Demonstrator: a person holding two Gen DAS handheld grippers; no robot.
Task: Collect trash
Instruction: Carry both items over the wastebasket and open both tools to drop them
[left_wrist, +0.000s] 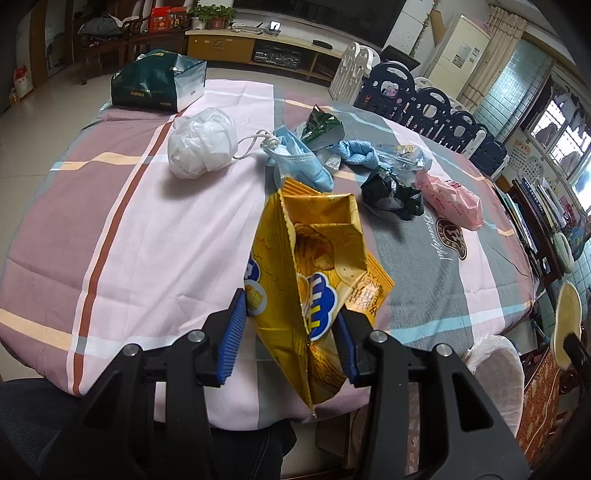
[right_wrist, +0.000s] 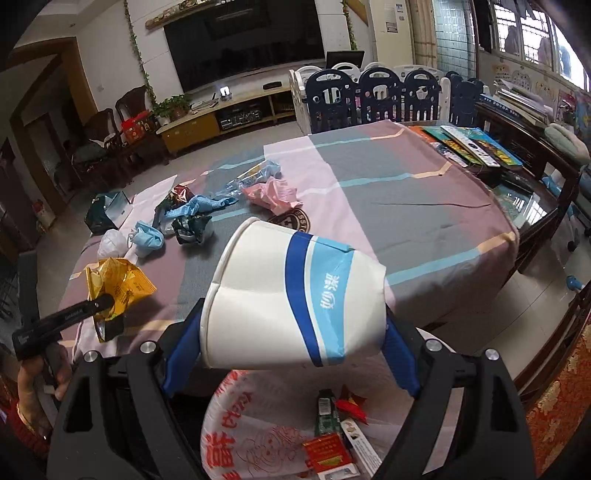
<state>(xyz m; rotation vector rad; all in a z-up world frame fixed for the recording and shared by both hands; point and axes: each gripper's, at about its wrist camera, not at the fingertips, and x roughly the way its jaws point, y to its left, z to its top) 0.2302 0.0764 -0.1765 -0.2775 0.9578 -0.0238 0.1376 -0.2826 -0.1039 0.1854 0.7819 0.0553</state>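
Observation:
My left gripper (left_wrist: 291, 332) is shut on a yellow chip bag (left_wrist: 314, 266) and holds it above the near edge of the table; the bag also shows in the right wrist view (right_wrist: 118, 284). My right gripper (right_wrist: 291, 332) is shut on a white paper cup with blue bands (right_wrist: 291, 295), held on its side above a lined trash bin (right_wrist: 266, 424) that holds wrappers. On the tablecloth lie a white plastic bag (left_wrist: 201, 146), a blue face mask (left_wrist: 299, 162), a blue cloth (left_wrist: 356, 153), a black wrapper (left_wrist: 391, 195) and a pink packet (left_wrist: 452, 201).
A dark green paper bag (left_wrist: 159, 81) stands at the table's far left corner. Books and a remote (right_wrist: 472, 147) lie on a side table to the right. Dark blue and white fence panels (right_wrist: 369, 96) stand behind the table. The bin also shows in the left wrist view (left_wrist: 495, 373).

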